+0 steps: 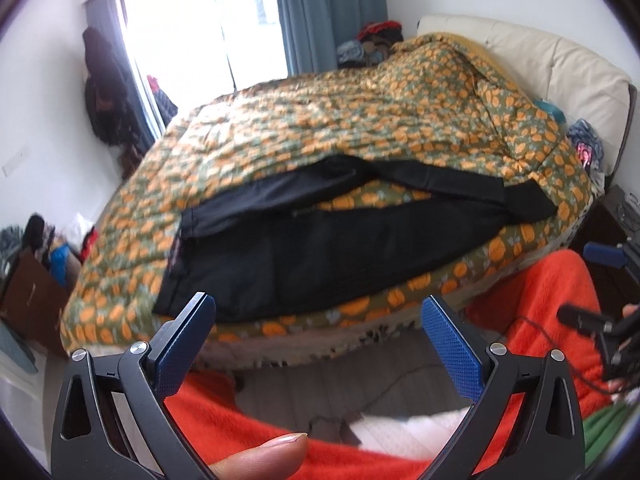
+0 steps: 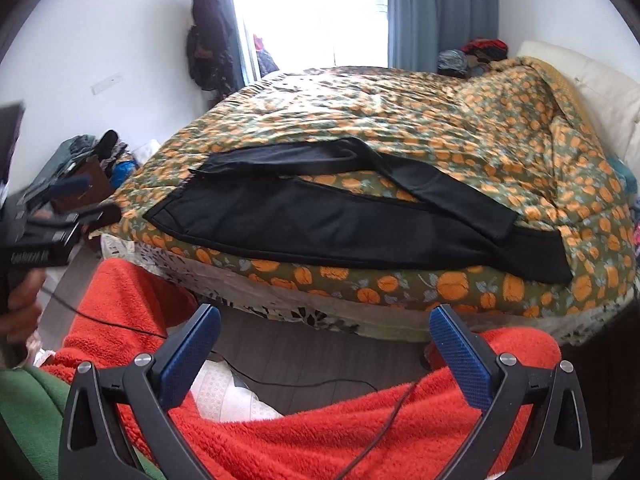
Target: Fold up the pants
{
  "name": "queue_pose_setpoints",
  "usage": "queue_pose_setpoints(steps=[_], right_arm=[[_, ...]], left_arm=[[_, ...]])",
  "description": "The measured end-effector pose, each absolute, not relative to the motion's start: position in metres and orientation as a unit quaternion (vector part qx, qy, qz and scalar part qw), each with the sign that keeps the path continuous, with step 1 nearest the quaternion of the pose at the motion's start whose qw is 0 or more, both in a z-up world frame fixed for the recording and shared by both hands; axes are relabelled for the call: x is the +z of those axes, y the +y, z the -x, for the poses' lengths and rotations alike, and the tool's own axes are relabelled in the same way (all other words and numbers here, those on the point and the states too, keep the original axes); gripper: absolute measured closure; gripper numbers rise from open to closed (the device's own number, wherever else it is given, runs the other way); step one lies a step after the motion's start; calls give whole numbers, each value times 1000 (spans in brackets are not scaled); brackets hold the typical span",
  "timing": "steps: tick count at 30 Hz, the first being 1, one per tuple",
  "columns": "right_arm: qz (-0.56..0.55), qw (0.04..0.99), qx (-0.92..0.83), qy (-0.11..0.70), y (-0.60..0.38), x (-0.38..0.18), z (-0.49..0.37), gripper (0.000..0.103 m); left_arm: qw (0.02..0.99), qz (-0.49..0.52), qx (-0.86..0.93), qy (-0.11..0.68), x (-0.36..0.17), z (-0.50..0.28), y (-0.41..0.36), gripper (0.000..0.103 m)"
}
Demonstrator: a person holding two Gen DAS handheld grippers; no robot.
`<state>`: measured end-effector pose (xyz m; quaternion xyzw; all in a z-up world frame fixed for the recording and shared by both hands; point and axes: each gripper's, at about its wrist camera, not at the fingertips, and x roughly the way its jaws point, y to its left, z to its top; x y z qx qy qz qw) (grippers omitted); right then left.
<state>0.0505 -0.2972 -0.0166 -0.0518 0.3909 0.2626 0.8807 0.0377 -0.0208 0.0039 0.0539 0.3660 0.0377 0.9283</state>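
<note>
Black pants (image 1: 320,248) (image 2: 340,220) lie spread on the bed near its front edge, waist to the left, the two legs running right and splitting apart, the far leg crossing over the near one at the right. My left gripper (image 1: 318,312) stands open, held back from the bed over red-clad knees, its blue pads (image 1: 450,348) empty. My right gripper (image 2: 326,322) is also open and empty, short of the bed's edge, with blue pads (image 2: 460,356) wide apart. The right gripper (image 1: 604,256) shows at the left wrist view's right edge; the left gripper (image 2: 70,186) shows at the right wrist view's left.
The bed has an orange-and-green floral quilt (image 1: 360,120) (image 2: 440,112) and a cream headboard (image 1: 560,64) at the right. A person's red fleece legs (image 2: 320,432) and a thumb (image 1: 264,456) fill the foreground. Cables (image 2: 304,384) trail over the floor. Clothes piles (image 1: 44,240) sit at the left by a window (image 1: 192,28).
</note>
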Motion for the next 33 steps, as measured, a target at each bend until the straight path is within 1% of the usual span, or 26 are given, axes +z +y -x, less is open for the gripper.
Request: queue_pose_setpoints(steps=[5, 10, 16, 18, 19, 20, 21, 22, 23, 26, 27, 30, 31, 33], right_arm=[[46, 888, 282, 361, -285, -9, -66, 0], [28, 893, 291, 343, -299, -7, -101, 0], [63, 901, 225, 365, -350, -39, -180, 0], [94, 899, 187, 384, -369, -61, -218, 3], [107, 896, 174, 395, -378, -71, -234, 14], [123, 887, 155, 417, -388, -89, -259, 28], [134, 880, 145, 432, -397, -100, -272, 36], [145, 872, 139, 447, -404, -112, -286, 48], [155, 862, 138, 462, -410, -125, -304, 54], [179, 844, 149, 483, -420, -148, -337, 65], [191, 837, 155, 489, -419, -154, -343, 67], [256, 807, 187, 498, -406, -180, -356, 71], [287, 796, 191, 497, -401, -189, -360, 72], [311, 788, 200, 493, -396, -198, -363, 72]], left_arm=[[931, -56, 30, 360, 13, -62, -21, 0], [930, -57, 42, 360, 12, -81, -12, 0], [921, -32, 63, 383, -4, -107, 5, 0], [917, -27, 66, 394, -10, -114, 8, 0], [915, -26, 67, 397, -12, -116, 8, 0], [913, -25, 70, 401, -14, -118, 9, 0], [912, -24, 72, 403, -16, -119, 9, 0], [911, -22, 74, 405, -17, -119, 10, 0], [910, -17, 79, 407, -18, -120, 11, 0], [902, -2, 89, 422, -27, -123, 14, 0], [899, 1, 91, 428, -30, -124, 15, 0], [887, 6, 95, 452, -42, -130, 16, 0], [885, 6, 96, 456, -44, -131, 16, 0], [881, 3, 99, 463, -48, -134, 13, 0]])
